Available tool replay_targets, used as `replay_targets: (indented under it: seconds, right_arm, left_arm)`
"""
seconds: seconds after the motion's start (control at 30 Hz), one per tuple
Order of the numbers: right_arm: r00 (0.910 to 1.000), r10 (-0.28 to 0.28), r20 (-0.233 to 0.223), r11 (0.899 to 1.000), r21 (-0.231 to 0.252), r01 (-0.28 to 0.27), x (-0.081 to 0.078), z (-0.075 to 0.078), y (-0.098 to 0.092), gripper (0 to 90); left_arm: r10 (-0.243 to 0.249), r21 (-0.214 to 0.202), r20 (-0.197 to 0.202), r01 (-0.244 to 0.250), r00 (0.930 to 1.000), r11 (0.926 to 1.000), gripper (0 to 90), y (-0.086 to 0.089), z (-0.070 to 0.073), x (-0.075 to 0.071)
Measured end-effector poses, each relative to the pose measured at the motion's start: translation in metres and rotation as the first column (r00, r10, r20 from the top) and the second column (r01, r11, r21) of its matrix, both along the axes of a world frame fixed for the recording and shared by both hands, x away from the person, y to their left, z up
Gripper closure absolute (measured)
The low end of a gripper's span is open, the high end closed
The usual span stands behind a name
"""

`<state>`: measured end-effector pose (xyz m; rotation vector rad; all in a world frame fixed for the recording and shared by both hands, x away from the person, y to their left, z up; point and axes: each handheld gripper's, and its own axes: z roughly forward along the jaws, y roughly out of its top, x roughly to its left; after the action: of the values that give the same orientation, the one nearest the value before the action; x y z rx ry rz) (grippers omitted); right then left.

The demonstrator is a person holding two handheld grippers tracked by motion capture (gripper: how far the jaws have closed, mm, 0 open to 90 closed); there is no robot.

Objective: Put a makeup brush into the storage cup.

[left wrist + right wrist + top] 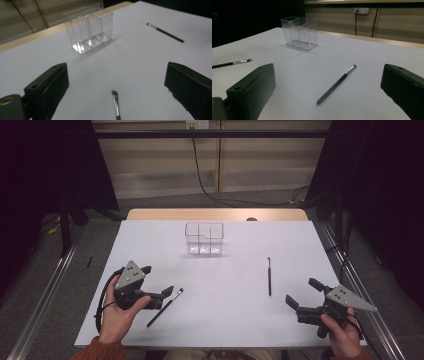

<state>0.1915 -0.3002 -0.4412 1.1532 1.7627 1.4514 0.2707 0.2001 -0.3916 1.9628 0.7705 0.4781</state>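
Observation:
A clear plastic organizer (204, 239) with several compartments stands at the far middle of the white table (230, 320). A short makeup brush (165, 307) lies front left, its bristle end just beside my left gripper (159, 280), which is open and holds nothing. In the left gripper view the brush (115, 103) lies between the jaws, low down, with the organizer (88, 31) beyond. A thin dark brush (269, 276) lies right of centre. My right gripper (302, 291) is open near the front right, and its own view has that thin brush (336, 84) on the table ahead of the jaws.
The table's wooden far edge (215, 214) borders dark floor with cables. A metal rail (45, 290) runs along the left side. In the right gripper view the short brush (232, 63) lies far left and the organizer (300, 36) stands behind.

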Motion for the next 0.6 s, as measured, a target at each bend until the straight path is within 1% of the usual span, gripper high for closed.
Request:
replay_targets:
  seconds: [0.03,0.07,0.1,0.13,0.2,0.23,0.33,0.4,0.47,0.5,0.57,0.6]
  right_arm:
    - [1.0,0.002,-0.001,1.0,-0.001,-0.002,0.0,0.0,0.0,0.0]
    - [1.0,0.001,-0.001,1.0,0.003,-0.001,0.0,0.0,0.0,0.0]
    - [1.0,0.001,-0.002,1.0,0.001,-0.001,0.001,0.0,0.0,0.0]
    - [1.0,0.001,-0.002,1.0,0.001,-0.001,0.001,0.0,0.0,0.0]
    - [1.0,0.005,-0.005,1.0,-0.001,-0.005,0.002,0.0,0.001,0.0]
    - [1.0,0.006,-0.005,1.0,-0.001,-0.006,0.002,0.0,0.001,0.0]
    - [0.9998,0.015,-0.011,1.0,-0.001,-0.015,0.003,-0.001,0.002,0.0]
    - [0.9997,0.021,-0.013,1.0,-0.001,-0.021,0.003,-0.001,0.002,0.0]
    - [0.9997,0.02,-0.013,1.0,-0.001,-0.02,0.003,-0.001,0.002,0.0]
    - [0.9997,0.022,-0.014,1.0,0.0,-0.022,0.003,-0.001,0.002,0.0]
    - [0.9996,0.024,-0.016,1.0,0.0,-0.024,0.003,-0.001,0.002,0.0]
    - [0.9994,0.027,-0.019,1.0,-0.004,-0.027,0.003,-0.001,0.002,0.0]
  left_arm:
    - [-0.023,0.031,-0.04,0.024,0.9989,0.9992,5.6,-0.002,0.0,0.002]
    - [-0.031,0.044,-0.059,0.034,0.9977,0.9985,5.9,-0.004,0.001,0.002]
    - [-0.031,0.044,-0.059,0.034,0.9977,0.9985,6.4,-0.004,0.001,0.002]
    - [-0.024,0.059,-0.063,0.028,0.9977,0.9979,6.4,-0.005,0.001,0.002]
    - [-0.025,0.086,-0.087,0.032,0.9959,0.9958,6.4,-0.006,0.002,0.005]
    - [-0.019,0.09,-0.099,0.028,0.9949,0.9955,6.5,-0.007,0.002,0.006]
    - [-0.016,0.126,-0.115,0.031,0.9932,0.9915,7.3,-0.009,0.003,0.013]
    - [-0.028,0.131,-0.137,0.046,0.9902,0.9903,7.5,-0.009,0.002,0.018]
    - [-0.028,0.154,-0.149,0.051,0.9885,0.9868,7.9,-0.01,0.0,0.022]
    - [-0.021,0.158,-0.16,0.047,0.9869,0.9863,8.0,-0.01,-0.001,0.024]
    - [-0.02,0.163,-0.186,0.051,0.9823,0.9854,8.4,-0.01,-0.001,0.028]
    - [-0.021,0.166,-0.202,0.056,0.9791,0.9846,10.1,-0.01,-0.001,0.03]
